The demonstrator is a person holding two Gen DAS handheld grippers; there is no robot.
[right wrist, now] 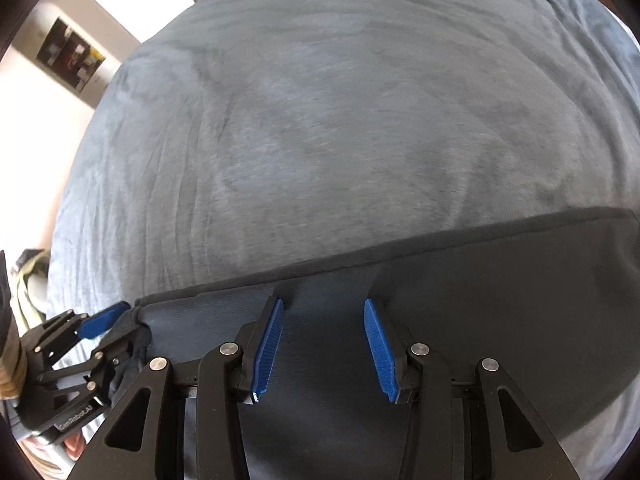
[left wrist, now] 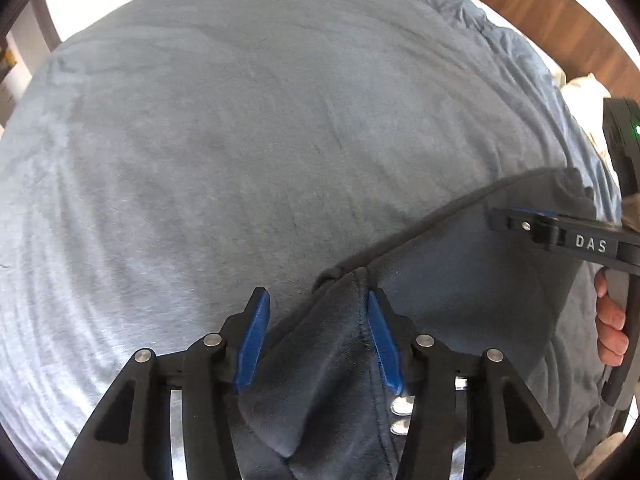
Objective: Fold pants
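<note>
Pants (right wrist: 480, 320) lie dark grey along the near edge of the bed, spread over the blue-grey blanket (right wrist: 320, 120), with their far hem running as a dark band from my left side across to my right. My right gripper (right wrist: 324, 312) hovers low above the flat stretch of cloth, its blue ribbed pads (right wrist: 268, 344) standing wide apart with fabric showing between them, gripping nothing. Whether the fingertips touch the cloth I cannot tell from this view.

My left gripper (left wrist: 318, 300) sits at the corner of the pants (left wrist: 332, 360), where the fabric bunches up into a raised fold. That fold rises between my two blue pads (left wrist: 252, 344); the right-hand pad lies against the seam, while the left-hand one stands a little off the cloth, so the jaws are parted and not clamped. In the right wrist view the same gripper (right wrist: 108, 324) shows at the lower left, at the corner of the hem.

In the left wrist view my other tool (left wrist: 560, 232) reaches in from the right edge, over the pants' far hem, with my fingers (left wrist: 610, 328) wrapped on its handle. Two metal snaps (left wrist: 402, 416) glint on the cloth just under the left gripper's right finger. Behind the bed a wooden headboard (left wrist: 520, 0) curves across the upper right.
</note>
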